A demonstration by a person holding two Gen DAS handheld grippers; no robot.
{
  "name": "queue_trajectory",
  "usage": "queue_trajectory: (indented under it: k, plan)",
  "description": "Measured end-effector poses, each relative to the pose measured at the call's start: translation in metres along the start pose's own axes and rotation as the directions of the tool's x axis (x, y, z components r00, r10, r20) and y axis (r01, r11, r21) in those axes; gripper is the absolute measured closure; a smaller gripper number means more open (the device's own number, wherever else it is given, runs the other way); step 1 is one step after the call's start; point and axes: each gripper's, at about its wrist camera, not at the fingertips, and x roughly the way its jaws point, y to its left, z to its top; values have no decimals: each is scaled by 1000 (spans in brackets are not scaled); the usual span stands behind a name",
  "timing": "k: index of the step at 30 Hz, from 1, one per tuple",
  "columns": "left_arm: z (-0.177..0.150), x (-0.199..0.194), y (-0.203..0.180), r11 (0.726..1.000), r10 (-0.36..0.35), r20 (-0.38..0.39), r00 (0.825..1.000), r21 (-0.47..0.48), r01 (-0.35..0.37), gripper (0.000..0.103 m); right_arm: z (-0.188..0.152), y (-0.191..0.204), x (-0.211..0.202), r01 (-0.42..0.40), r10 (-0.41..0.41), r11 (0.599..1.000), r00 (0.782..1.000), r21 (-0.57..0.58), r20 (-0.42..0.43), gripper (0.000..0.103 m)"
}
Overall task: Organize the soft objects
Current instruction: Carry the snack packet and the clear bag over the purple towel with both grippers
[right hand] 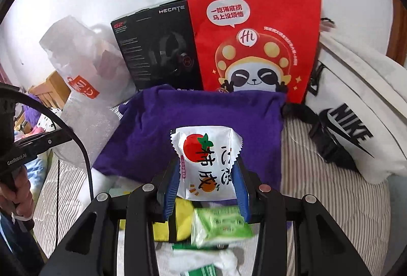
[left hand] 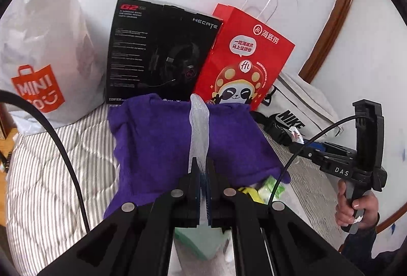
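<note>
- Crinkly clear plastic, a thin wrapper strip (left hand: 199,128), is all my left gripper (left hand: 201,171) has: its jaws are pinched nearly together on the lower end, and the rest stands up over the purple cloth (left hand: 157,138).
- My right gripper (right hand: 207,179) stands partly open, blue pads pressed on the sides of a white snack packet (right hand: 207,161) with a tomato picture, held above the same purple cloth (right hand: 203,108) on the striped bedding (right hand: 318,174).
- Slick film could slide out of the left pinch, since so little of it is caught.
- Puffy packet could squirt forward or burst if I squeeze harder.
- Left view alone shows the strip and my right hand (left hand: 356,204) on its handle.
- Right view alone shows the packet's face, plus the green packet (right hand: 221,225) and yellow thing (right hand: 178,220) lying below my jaws.
</note>
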Motion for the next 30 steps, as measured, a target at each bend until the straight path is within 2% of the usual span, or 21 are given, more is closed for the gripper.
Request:
queue_trajectory:
  k: [4,19,23,30]
  plan:
    - [13,19,5,1000,-12,-19,1000,-5,12,99,12,-7,20,0,0,1000,1000,5,-17,63]
    - [55,110,25,999,-47,-122,991,-26,44,99,50,-42,113,82,-82,997,989,-4,-125,63]
    - [61,135,31,1000,15,-151,988,-14,-17,99,52,-52,141,96,-91,995,982,21,-167,63]
    - [53,160,53,995,77,-183,980,-55,-88,99,50,-63,168,112,-104,993,969,23,-223,63]
